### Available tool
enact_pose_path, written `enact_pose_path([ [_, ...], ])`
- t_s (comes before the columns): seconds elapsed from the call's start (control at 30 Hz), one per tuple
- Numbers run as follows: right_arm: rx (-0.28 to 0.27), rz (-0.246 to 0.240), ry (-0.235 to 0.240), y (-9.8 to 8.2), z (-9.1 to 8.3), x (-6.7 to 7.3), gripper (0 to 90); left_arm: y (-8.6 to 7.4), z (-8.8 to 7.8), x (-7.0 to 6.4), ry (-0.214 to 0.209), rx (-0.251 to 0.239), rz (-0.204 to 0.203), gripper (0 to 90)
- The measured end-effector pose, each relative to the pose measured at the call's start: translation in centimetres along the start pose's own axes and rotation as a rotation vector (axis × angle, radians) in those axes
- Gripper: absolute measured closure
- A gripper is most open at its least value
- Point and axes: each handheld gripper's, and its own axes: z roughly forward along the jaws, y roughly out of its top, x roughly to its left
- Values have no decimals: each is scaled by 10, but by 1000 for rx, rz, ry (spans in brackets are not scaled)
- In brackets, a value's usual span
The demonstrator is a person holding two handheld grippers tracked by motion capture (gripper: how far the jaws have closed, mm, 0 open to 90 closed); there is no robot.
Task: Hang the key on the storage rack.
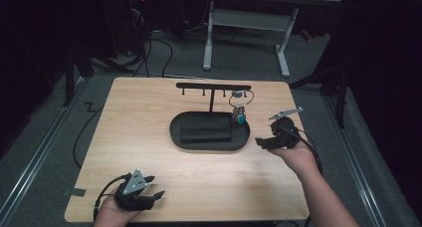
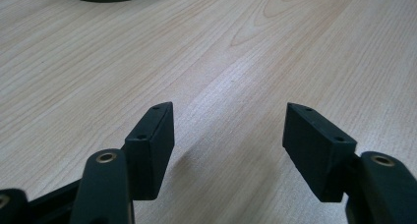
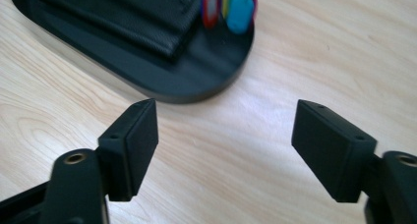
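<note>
Your right gripper [image 1: 262,142] stands with its jaws spread wide and nothing between them, just off the right end of the black tray [image 1: 181,137], while the keys [image 1: 239,115] hang from the rightmost peg of the rack [image 1: 213,86] that rises from the tray's back edge. From that gripper the keys lie toward eleven o'clock, near but apart, with the tray's rim between. In the right gripper view the coloured tags [image 3: 231,8] dangle at twelve o'clock above the open jaws, over the tray's rounded end. The bunch hangs with its long axis upright, ring on top, tags below, so any return to it would likely come from the side, not from above. The right hand is much the nearer; your left gripper [image 1: 158,193] rests at the table's near left corner, about seven o'clock from the tray and well apart from it, jaws likewise wide and empty over bare wood. A dark flat wallet [image 1: 205,132] lies in the tray's hollow, left of the tags. The table [image 1: 139,112] is pale wood with a plain grain, evenly lit. Around it the room is dim: grey carpet, trailing cables, and the white legs of a desk [image 1: 244,23] at twelve o'clock.
</note>
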Motion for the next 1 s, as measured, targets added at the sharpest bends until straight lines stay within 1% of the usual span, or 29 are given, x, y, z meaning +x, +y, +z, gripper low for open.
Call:
enact_pose_path([
  [0.03,-22,-5,-23,-6,1,1,236,0,0,1,1,1,-2,371],
  [0.07,-32,-9,-43,-12,1,2,237,0,0,1,5,0,-9,369],
  [0.13,-64,-2,-35,-26,3,3,236,-1,-1,2,9,-2,-17,366],
  [0.2,-81,3,-31,-37,5,3,230,-2,-2,4,10,-6,-31,365],
  [0.3,-123,20,-38,-59,10,7,213,-2,-3,5,14,-10,-46,359],
  [0.33,-140,19,-42,-66,12,8,205,-2,-3,5,15,-10,-49,358],
  [0.4,-171,40,-39,-82,17,11,199,-3,-4,6,16,-10,-54,356],
  [0.43,-198,63,-28,-93,20,13,199,-3,-4,6,16,-11,-54,355],
  [0.47,-213,75,-23,-99,21,15,200,-3,-3,6,15,-12,-53,355],
  [0.53,-267,121,-17,-115,25,19,199,-3,-3,5,14,-14,-49,348],
  [0.57,-285,134,-12,-122,26,22,199,-3,-2,5,15,-14,-46,341],
  [0.63,-323,125,-28,-138,27,28,196,-4,-2,4,16,-15,-41,330],
  [0.7,-363,126,-31,-152,28,32,198,-3,-2,4,20,-20,-44,329],
  [0.73,-342,124,5,-154,27,33,188,-3,-2,3,22,-25,-48,329],
  [0.77,-328,105,35,-155,25,34,165,-3,-2,3,23,-27,-51,329],
  [0.8,-339,80,14,-156,22,33,169,-3,-1,3,25,-23,-50,328],
  [0.83,-351,81,-1,-158,20,31,173,-3,-1,2,27,-19,-48,326],
  [0.9,-360,113,13,-161,18,28,175,-3,0,1,34,-11,-40,325],
  [1.0,-370,107,7,-160,18,26,175,-2,-2,-2,46,-12,-23,325],
])
